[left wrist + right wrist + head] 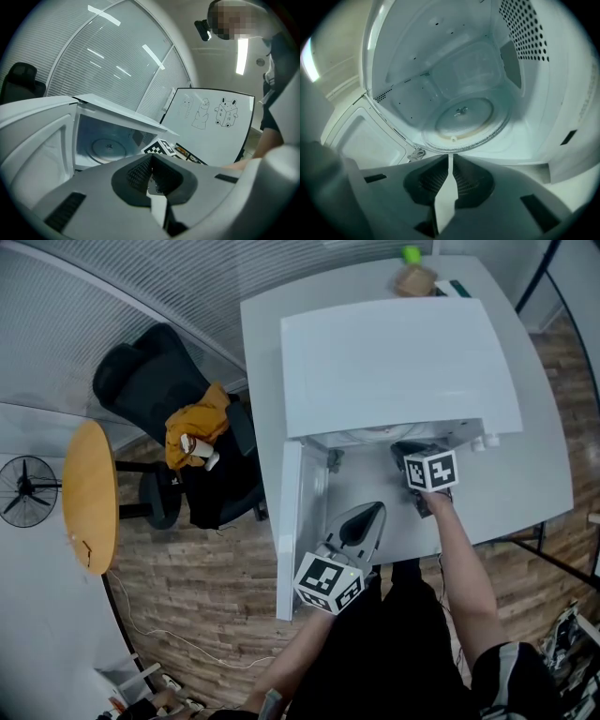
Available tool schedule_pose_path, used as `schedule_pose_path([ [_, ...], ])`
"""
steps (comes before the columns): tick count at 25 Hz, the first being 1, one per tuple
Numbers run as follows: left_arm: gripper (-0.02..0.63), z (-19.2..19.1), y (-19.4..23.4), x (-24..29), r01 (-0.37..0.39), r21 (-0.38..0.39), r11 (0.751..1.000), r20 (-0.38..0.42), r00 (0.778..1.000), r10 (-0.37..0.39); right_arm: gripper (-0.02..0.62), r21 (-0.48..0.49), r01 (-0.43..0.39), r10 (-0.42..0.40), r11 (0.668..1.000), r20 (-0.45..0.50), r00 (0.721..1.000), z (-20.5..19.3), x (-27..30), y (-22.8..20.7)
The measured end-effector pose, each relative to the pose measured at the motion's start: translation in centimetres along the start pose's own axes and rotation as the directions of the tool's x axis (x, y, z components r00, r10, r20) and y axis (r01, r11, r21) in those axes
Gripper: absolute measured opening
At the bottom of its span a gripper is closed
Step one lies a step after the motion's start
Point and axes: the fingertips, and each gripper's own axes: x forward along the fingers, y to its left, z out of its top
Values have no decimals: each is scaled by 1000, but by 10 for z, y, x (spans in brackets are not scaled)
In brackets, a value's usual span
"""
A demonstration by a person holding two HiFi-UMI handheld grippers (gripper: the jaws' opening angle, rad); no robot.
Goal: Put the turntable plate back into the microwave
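The white microwave (394, 362) stands on a white table (530, 474) with its door (292, 521) swung open to the left. The glass turntable plate (464, 119) lies flat on the cavity floor, also seen in the left gripper view (108, 147). My right gripper (405, 448) reaches into the cavity mouth. Its tips (450, 154) are together right at the plate's near rim, and nothing shows between them. My left gripper (373, 512) hangs in front of the open door, jaws closed and empty (151, 158), pointing toward the cavity.
An office chair (178, 399) with a yellow garment stands left of the table, beside a round wooden table (89, 493) and a fan (28, 488). Small items (414, 277) lie behind the microwave. A whiteboard with drawings (211, 122) stands beyond it.
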Motion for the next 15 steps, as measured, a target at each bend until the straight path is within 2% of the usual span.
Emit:
schedule_pose_path([
  [1, -2, 0, 0, -1, 0, -2, 1000, -1, 1000, 0, 29, 23, -8, 8, 1000, 12, 1000, 0, 0, 1],
  [3, -2, 0, -1, -1, 1, -4, 1000, -1, 1000, -1, 29, 113, -57, 52, 992, 52, 997, 0, 0, 4],
  [5, -2, -1, -2, -1, 1, -1, 1000, -2, 1000, -1, 44, 226, -126, 103, 966, 113, 988, 0, -1, 4],
  [11, -2, 1, 1, -3, -5, 3, 1000, 1, 1000, 5, 44, 453, -287, 167, 844, 288, 943, 5, 0, 4],
  [13, -2, 2, 2, -4, -7, 2, 1000, 3, 1000, 7, 44, 502, -335, 178, 797, 335, 925, 6, 1, 5],
  [15, -2, 2, 3, -5, -8, 2, 1000, 4, 1000, 8, 41, 526, -367, 181, 767, 372, 911, 6, 1, 6],
])
